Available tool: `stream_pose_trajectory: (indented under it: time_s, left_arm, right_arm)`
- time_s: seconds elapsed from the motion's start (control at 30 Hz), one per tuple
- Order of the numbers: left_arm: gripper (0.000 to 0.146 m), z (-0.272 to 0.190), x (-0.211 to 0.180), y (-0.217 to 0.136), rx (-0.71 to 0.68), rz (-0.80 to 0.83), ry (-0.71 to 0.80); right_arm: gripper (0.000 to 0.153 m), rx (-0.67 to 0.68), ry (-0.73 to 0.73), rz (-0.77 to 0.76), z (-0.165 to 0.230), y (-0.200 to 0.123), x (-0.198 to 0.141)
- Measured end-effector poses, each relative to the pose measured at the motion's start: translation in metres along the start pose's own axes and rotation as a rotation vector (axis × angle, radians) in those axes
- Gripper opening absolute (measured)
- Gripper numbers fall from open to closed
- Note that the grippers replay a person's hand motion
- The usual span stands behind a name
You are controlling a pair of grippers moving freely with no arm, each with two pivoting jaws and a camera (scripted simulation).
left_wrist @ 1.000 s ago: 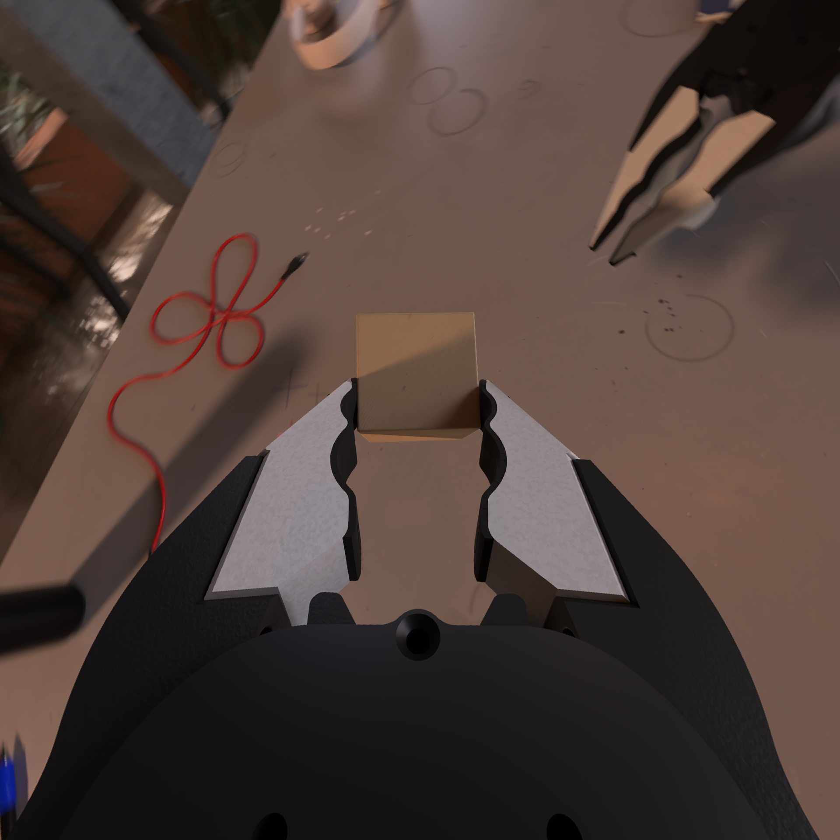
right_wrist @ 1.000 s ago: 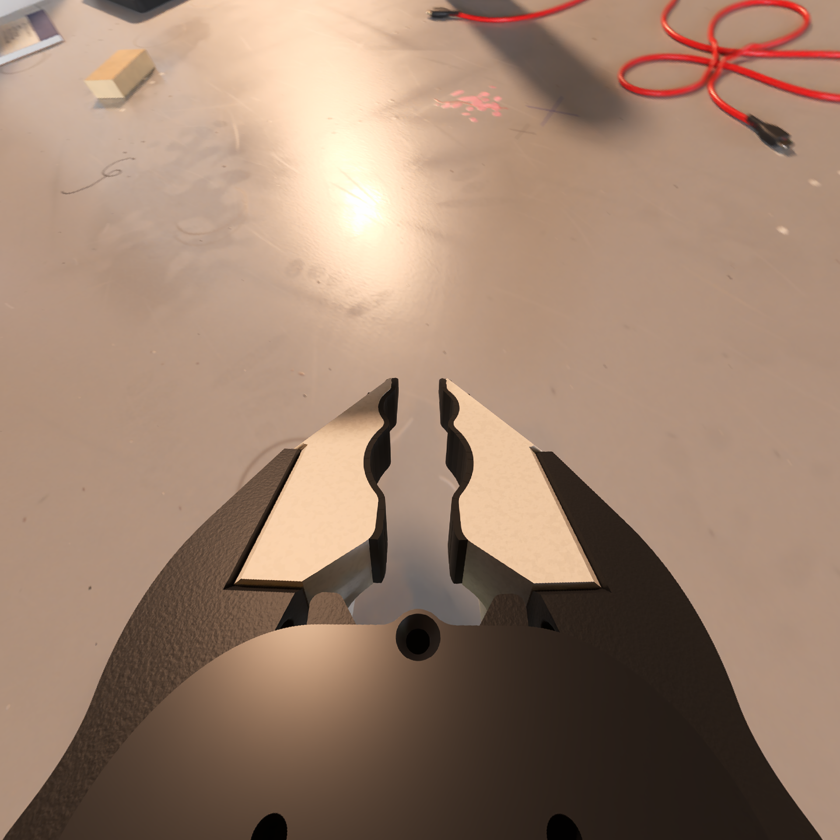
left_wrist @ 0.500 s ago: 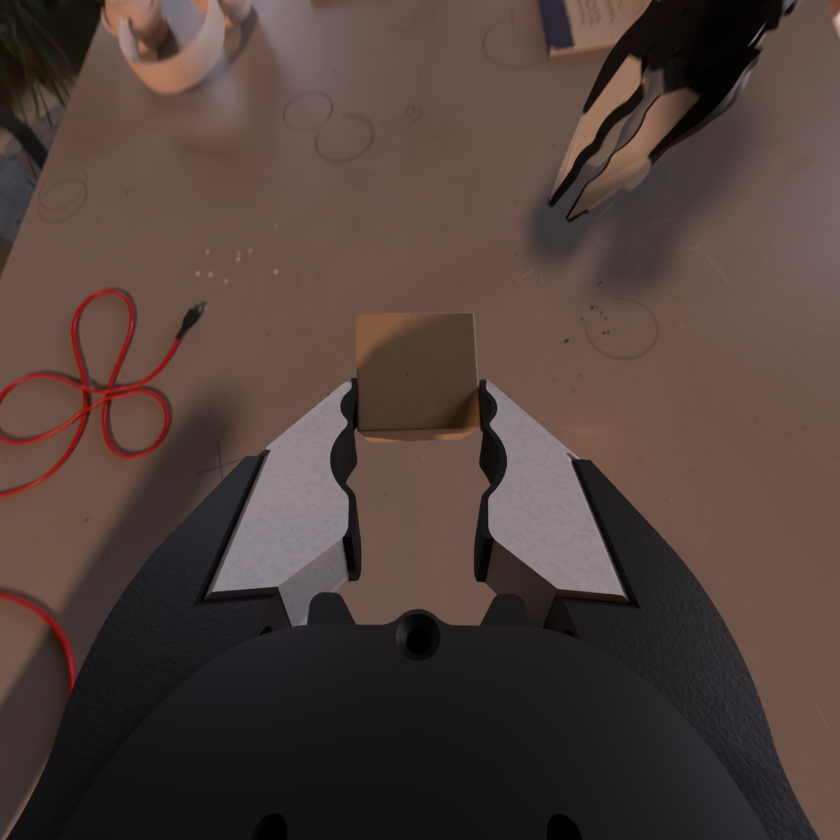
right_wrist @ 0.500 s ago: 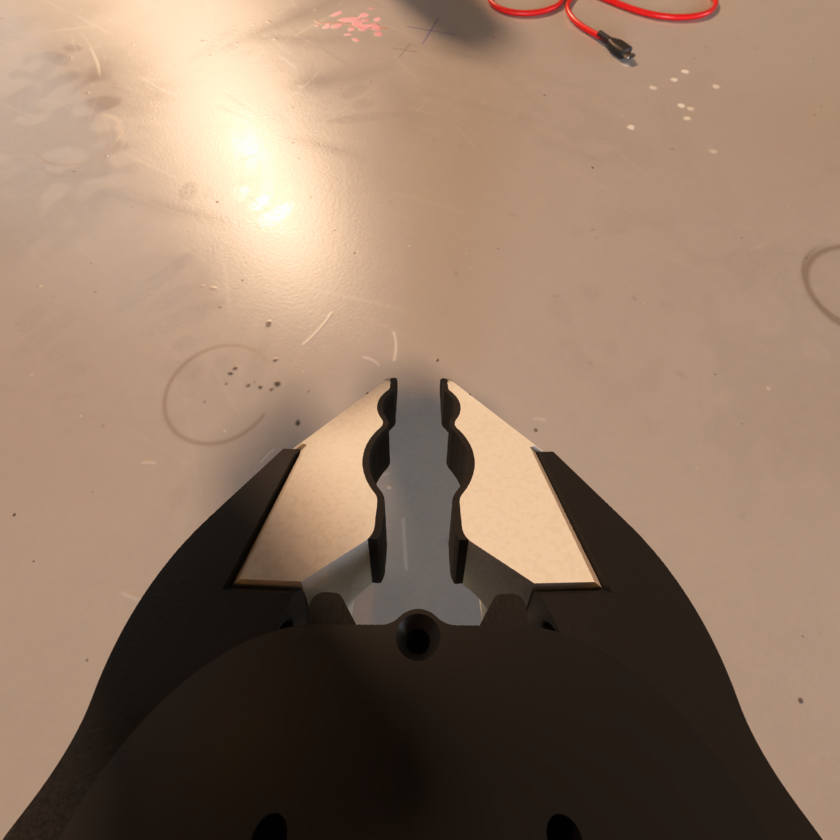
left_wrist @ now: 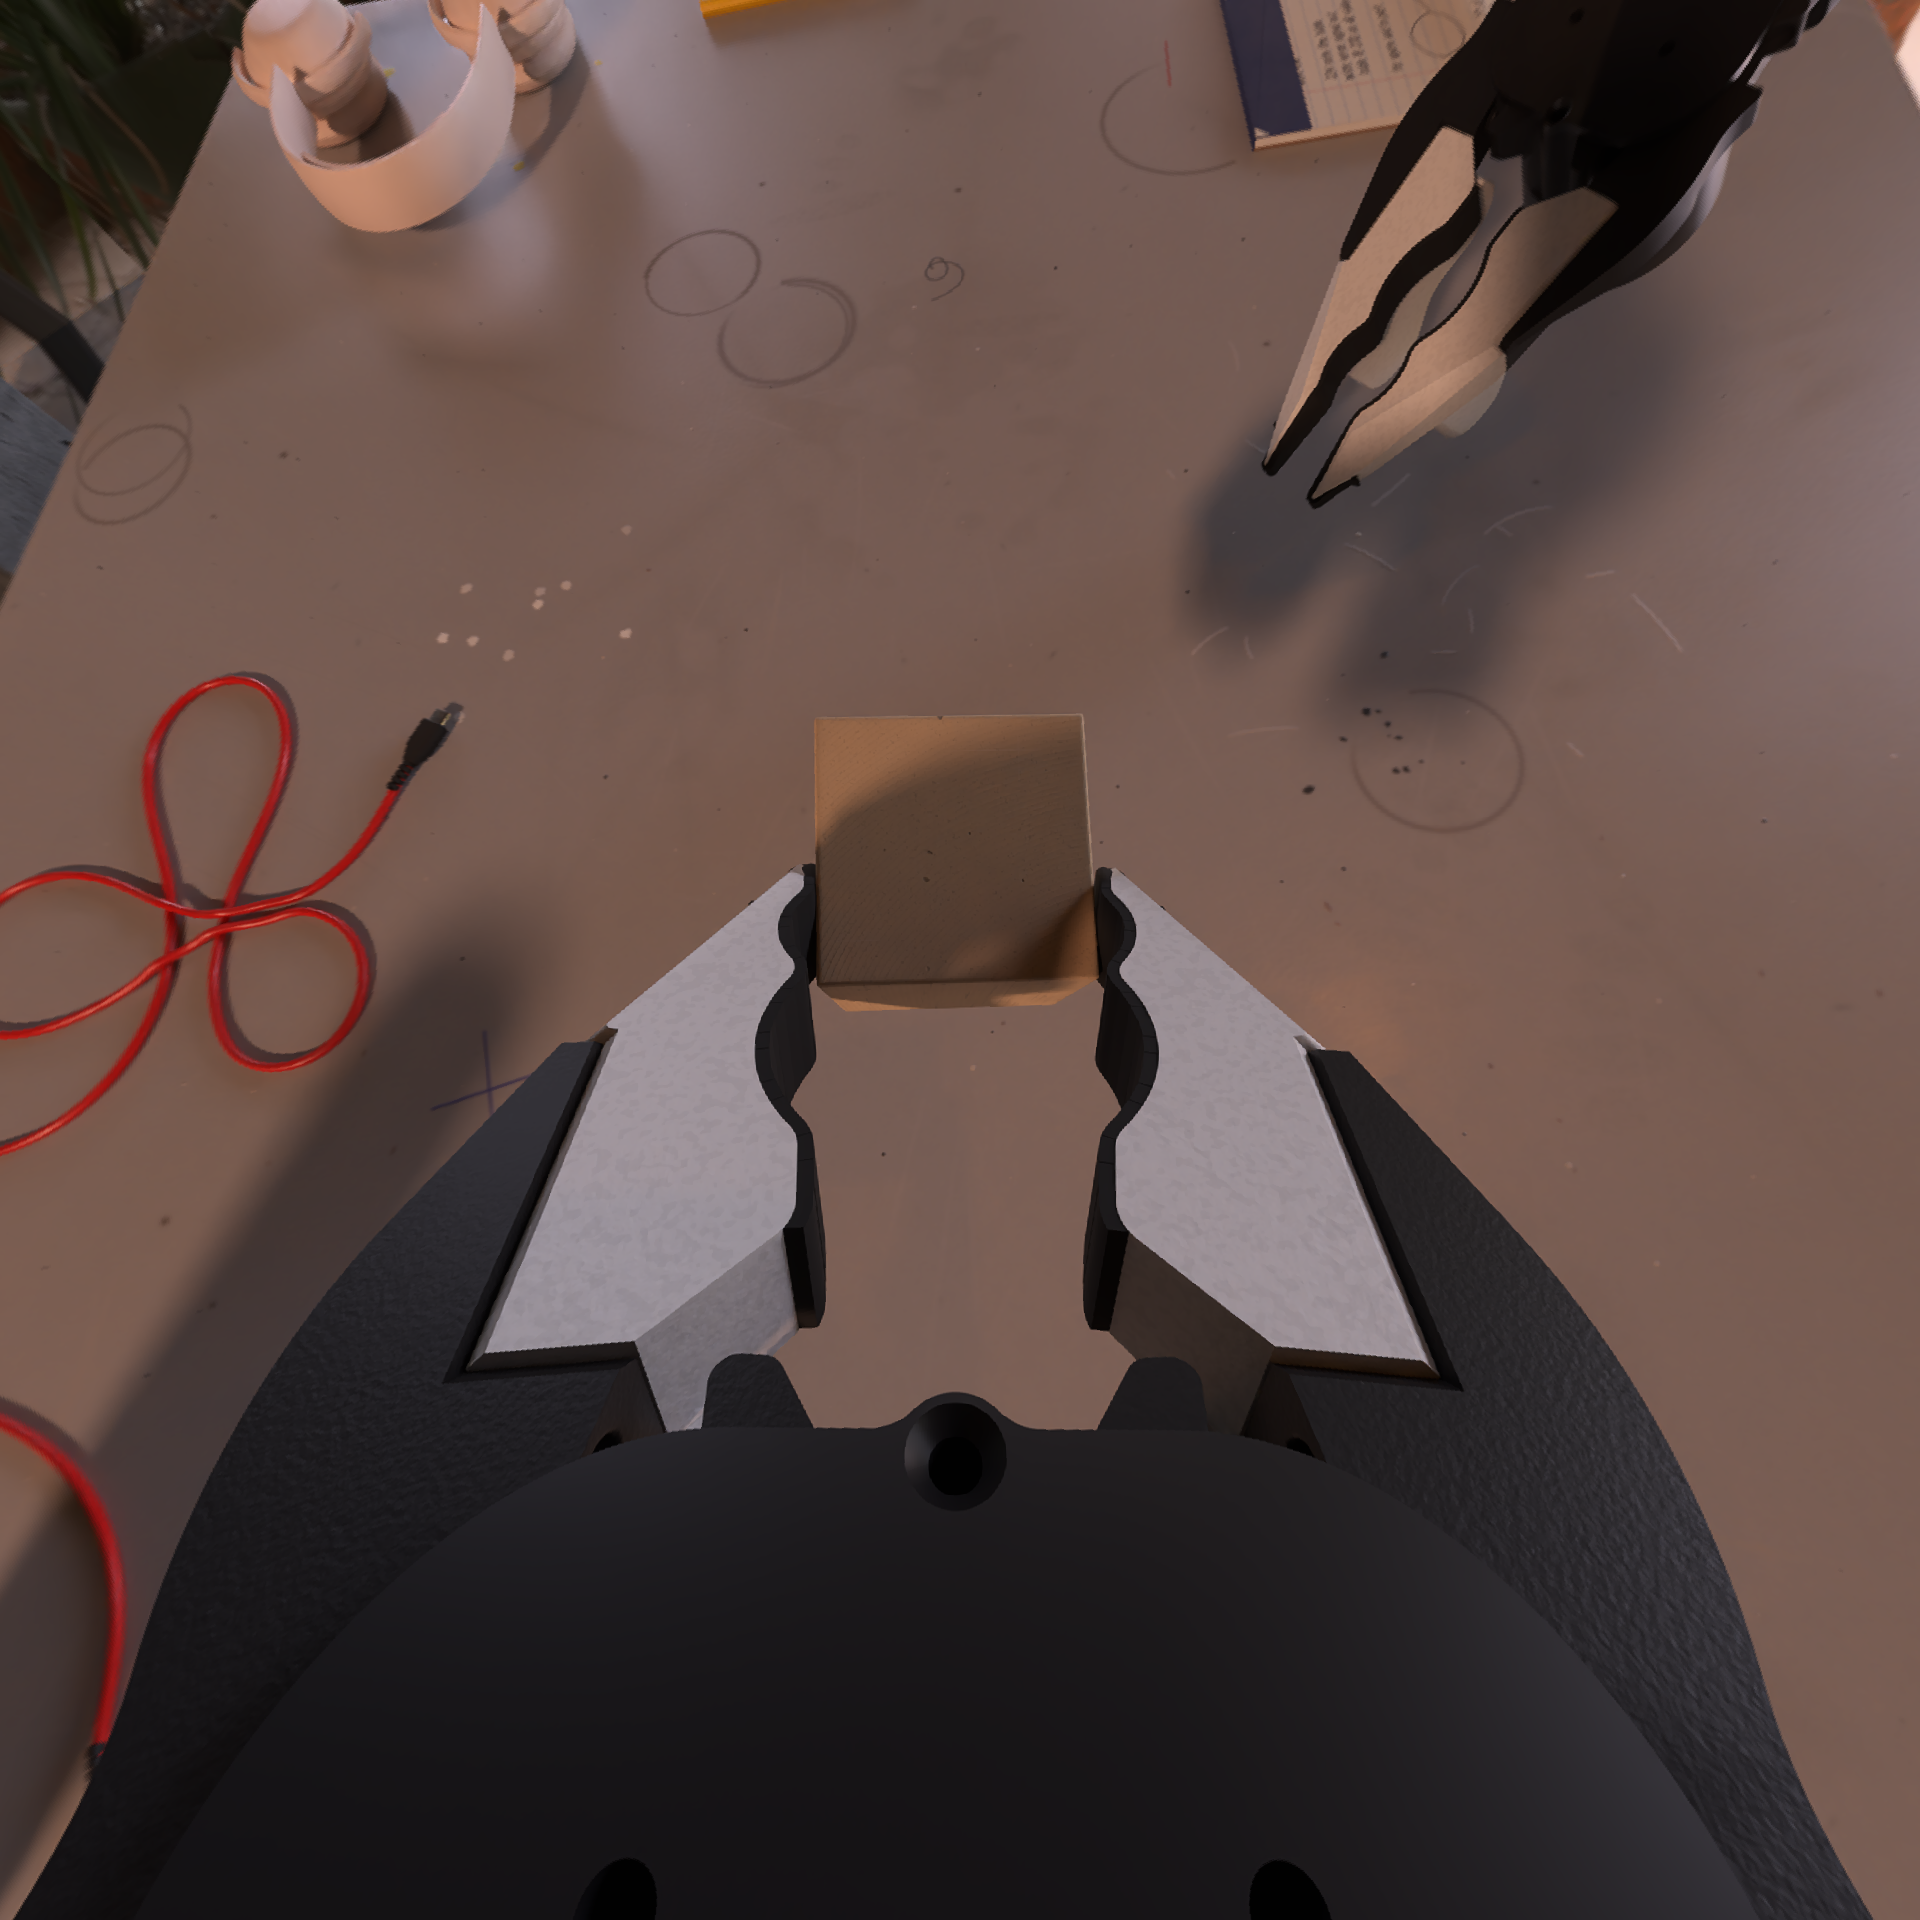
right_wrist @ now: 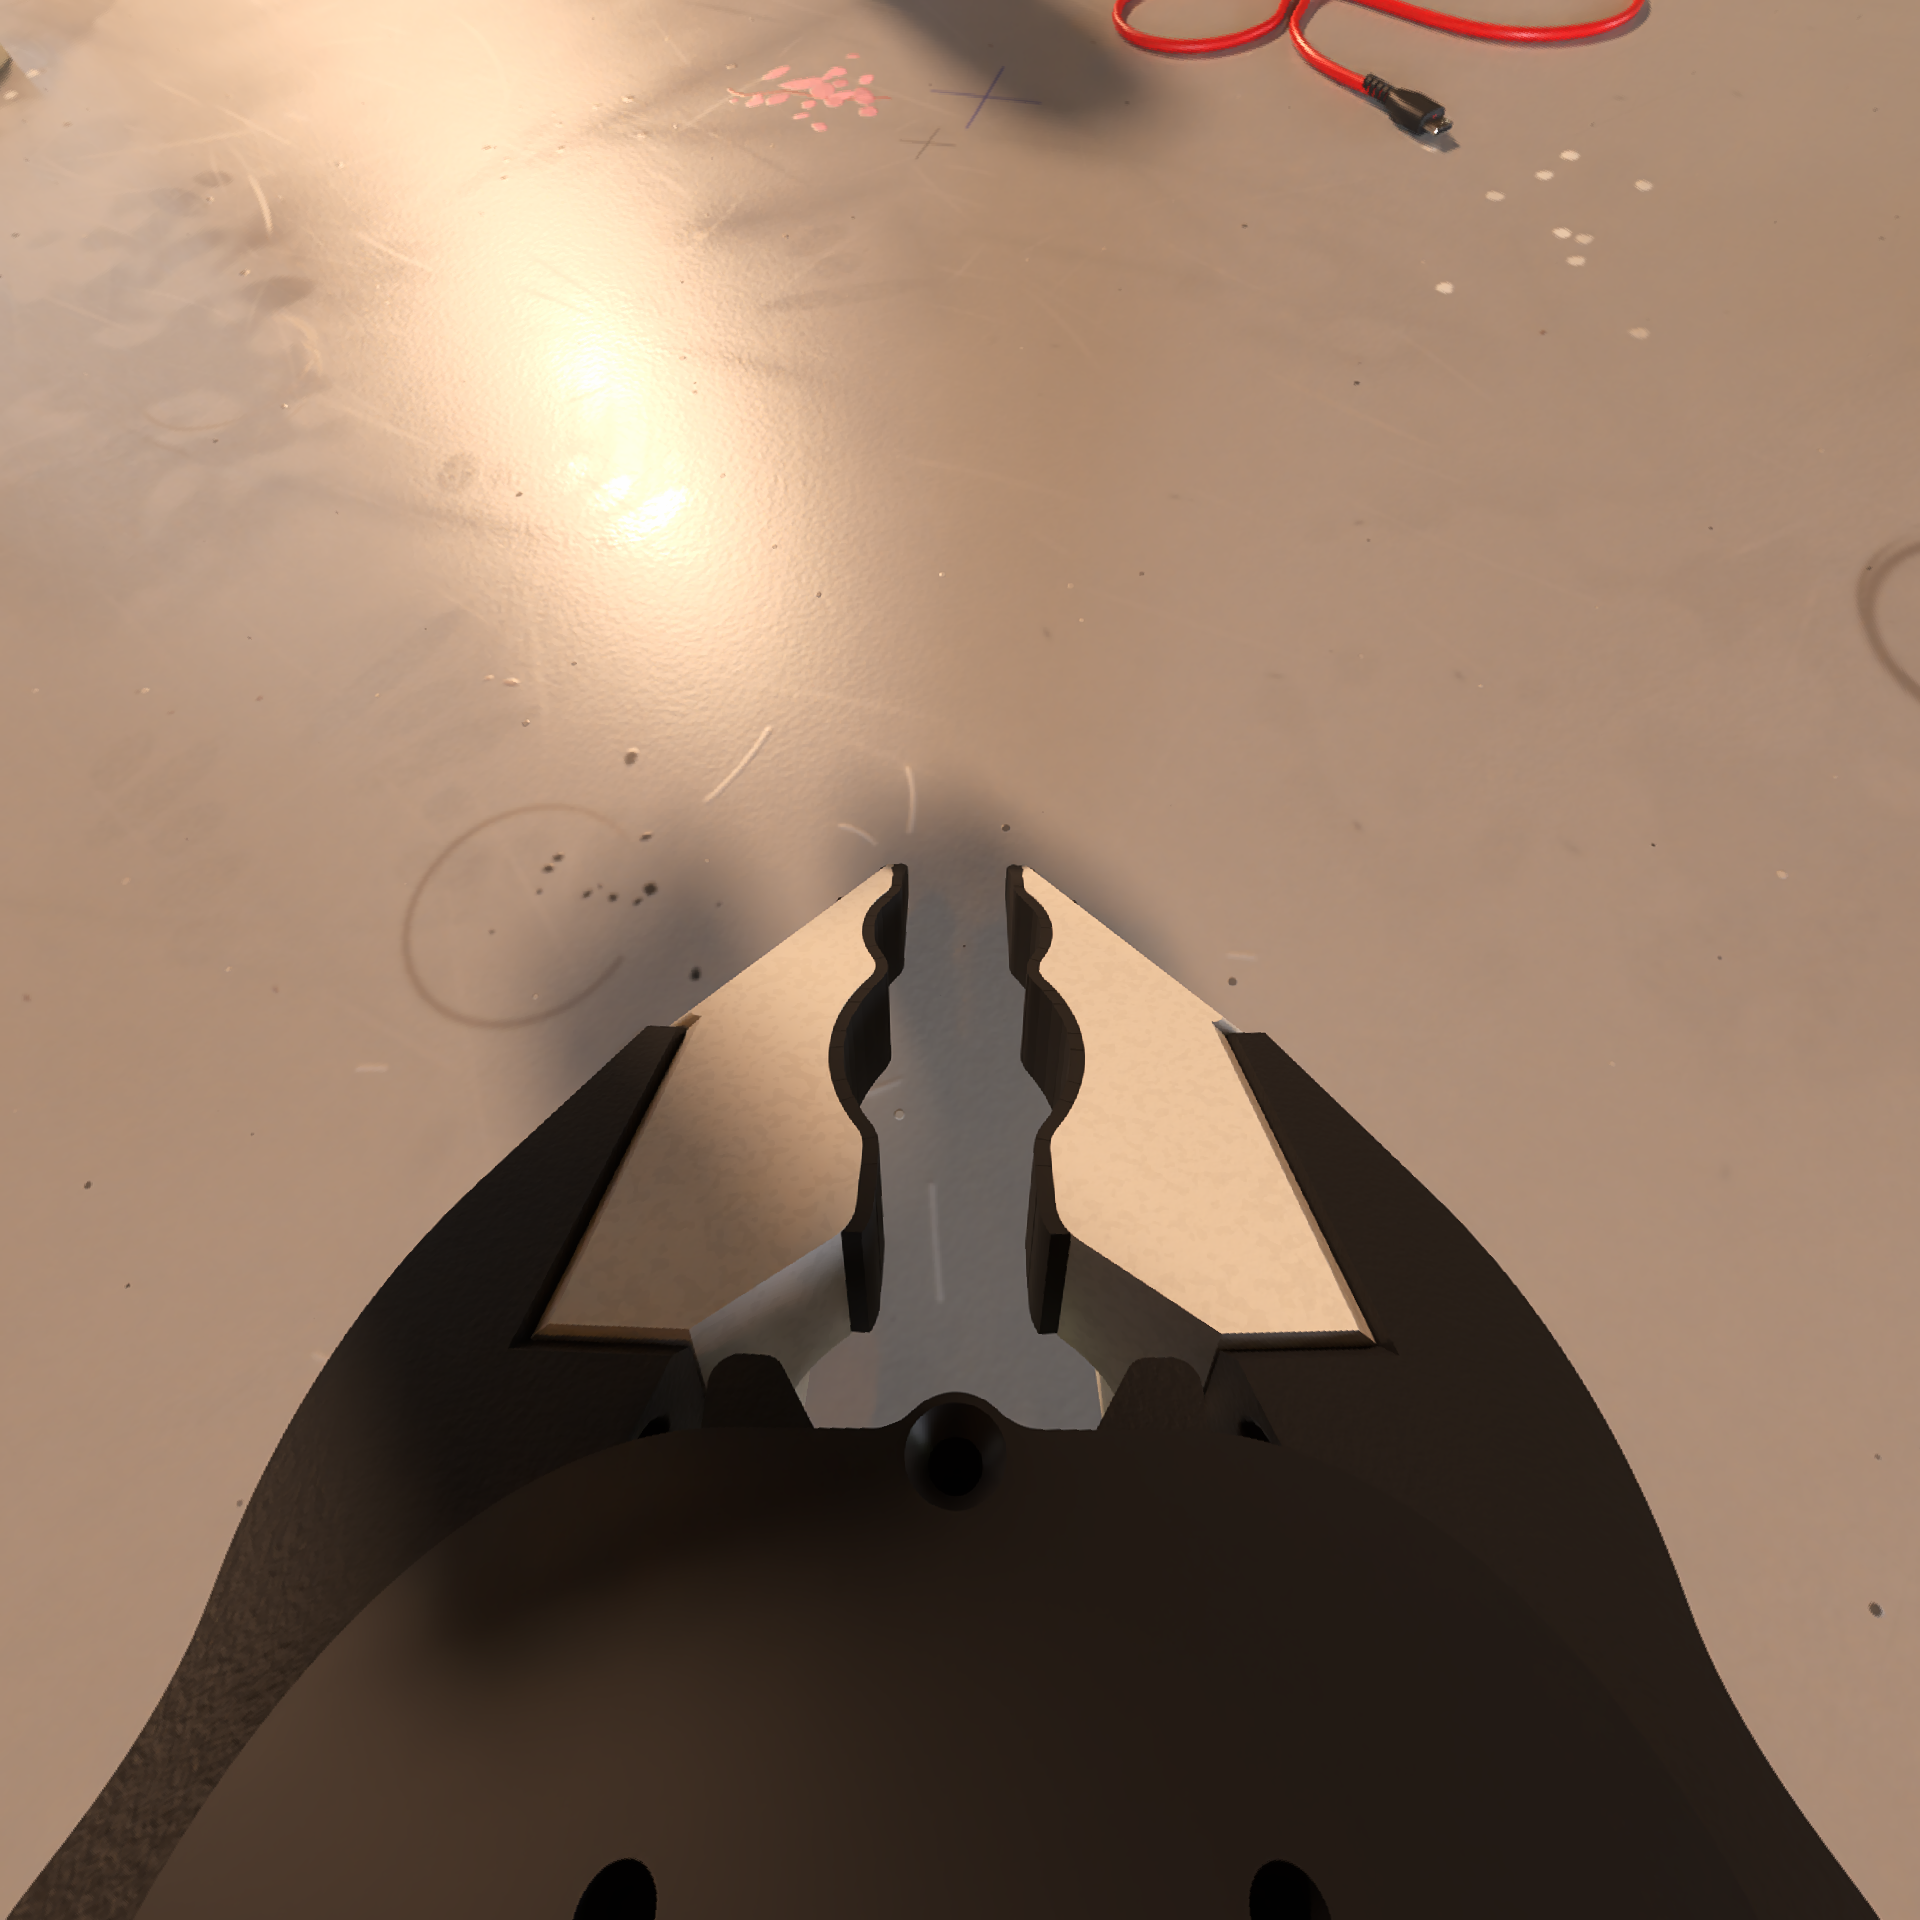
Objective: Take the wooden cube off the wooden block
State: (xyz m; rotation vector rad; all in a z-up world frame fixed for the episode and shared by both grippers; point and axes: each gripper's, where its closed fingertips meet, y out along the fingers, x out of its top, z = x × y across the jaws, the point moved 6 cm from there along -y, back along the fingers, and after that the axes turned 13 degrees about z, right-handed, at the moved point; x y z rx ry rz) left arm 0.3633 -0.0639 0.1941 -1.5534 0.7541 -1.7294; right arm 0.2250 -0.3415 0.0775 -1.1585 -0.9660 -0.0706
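My left gripper [left_wrist: 951,883] is shut on the wooden cube [left_wrist: 951,831], its fingertips pressing the cube's left and right sides, and holds it above the brown table [left_wrist: 935,520]. The wooden block is not in view. My right gripper [right_wrist: 956,873] is empty, its jaws almost together with a narrow gap, tips close above the table. It also shows in the left wrist view [left_wrist: 1299,483] at the upper right, pointing down at the table, apart from the cube.
A looped red cable [left_wrist: 208,914] lies on the table at the left; its plug end shows in the right wrist view [right_wrist: 1403,104]. A white curved holder [left_wrist: 395,135] and a notebook [left_wrist: 1340,73] sit at the far edge.
Between 1.0 s and 0.5 s ago both grippers shifted: the left view swung with the cube held, and the right gripper moved closer to the table. Since then nothing has visibly moved.
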Motion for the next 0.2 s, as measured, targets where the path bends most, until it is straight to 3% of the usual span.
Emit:
stream_pose_trajectory:
  time_s: [0.2]
  left_arm:
    - [0.052, 0.0036, -0.0076, 0.0004, -0.036, -0.063, -0.053]
  right_arm:
    - [0.018, 0.005, -0.007, 0.000, 0.0012, 0.0012, 0.0017]
